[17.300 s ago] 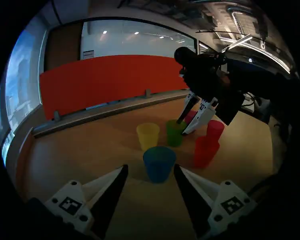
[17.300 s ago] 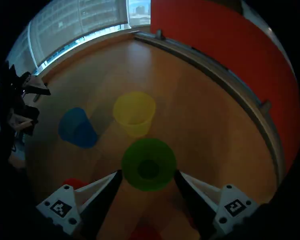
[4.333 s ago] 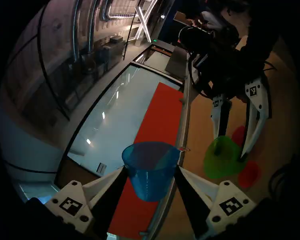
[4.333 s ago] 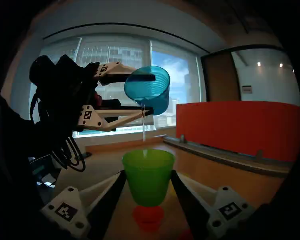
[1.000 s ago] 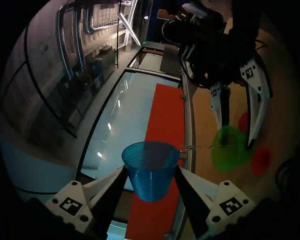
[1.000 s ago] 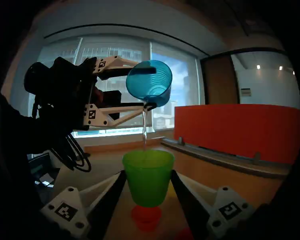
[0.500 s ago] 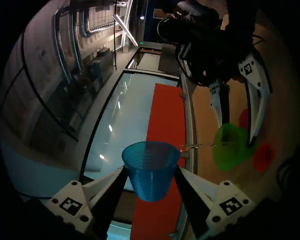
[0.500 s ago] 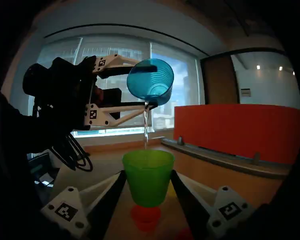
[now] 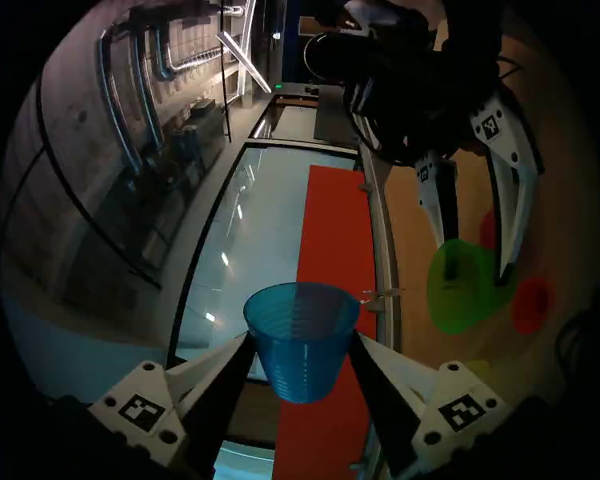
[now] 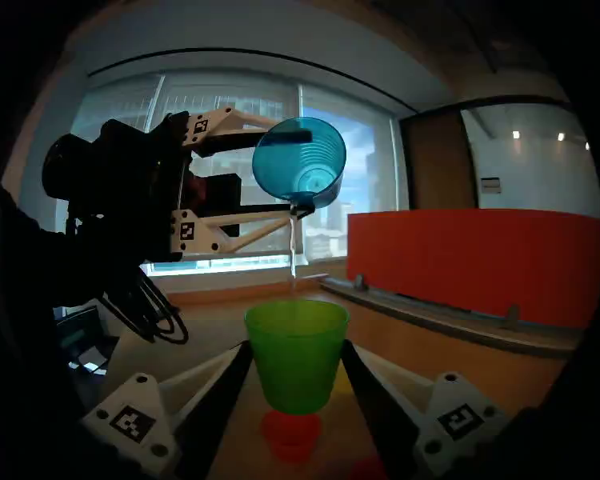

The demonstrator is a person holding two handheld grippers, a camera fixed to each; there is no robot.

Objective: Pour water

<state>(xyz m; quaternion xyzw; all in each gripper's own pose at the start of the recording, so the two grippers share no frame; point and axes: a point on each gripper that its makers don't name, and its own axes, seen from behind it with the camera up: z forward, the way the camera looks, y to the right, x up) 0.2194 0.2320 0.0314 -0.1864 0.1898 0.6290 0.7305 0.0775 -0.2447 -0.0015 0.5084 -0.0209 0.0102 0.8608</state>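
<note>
The left gripper (image 9: 300,346) pinches a translucent blue ribbed plastic cup (image 9: 302,352) between its two white fingers, one pressing on each side of the cup wall. In the right gripper view this left gripper (image 10: 304,176) lies turned on its side, held by a dark-gloved hand (image 10: 116,200), so the blue cup (image 10: 300,164) is tipped over with its mouth facing away from the hand. A thin stream of water (image 10: 294,248) drops from the cup's lower lip.

Straight below that stream, the right gripper (image 10: 296,348) clamps an upright translucent green plastic cup (image 10: 298,364), both fingers touching its sides just under the rim. The stream fades from sight just above the green cup's open mouth.

From the left gripper view, the right gripper (image 9: 478,276) sits ahead and to the right, its fingers closed on the green cup (image 9: 460,292).

A red plastic cup (image 10: 290,432) stands on the wooden desk (image 10: 412,376) beneath the right gripper. Ahead and to its right, an orange-red partition panel (image 10: 476,256) runs along the desk's far edge.
</note>
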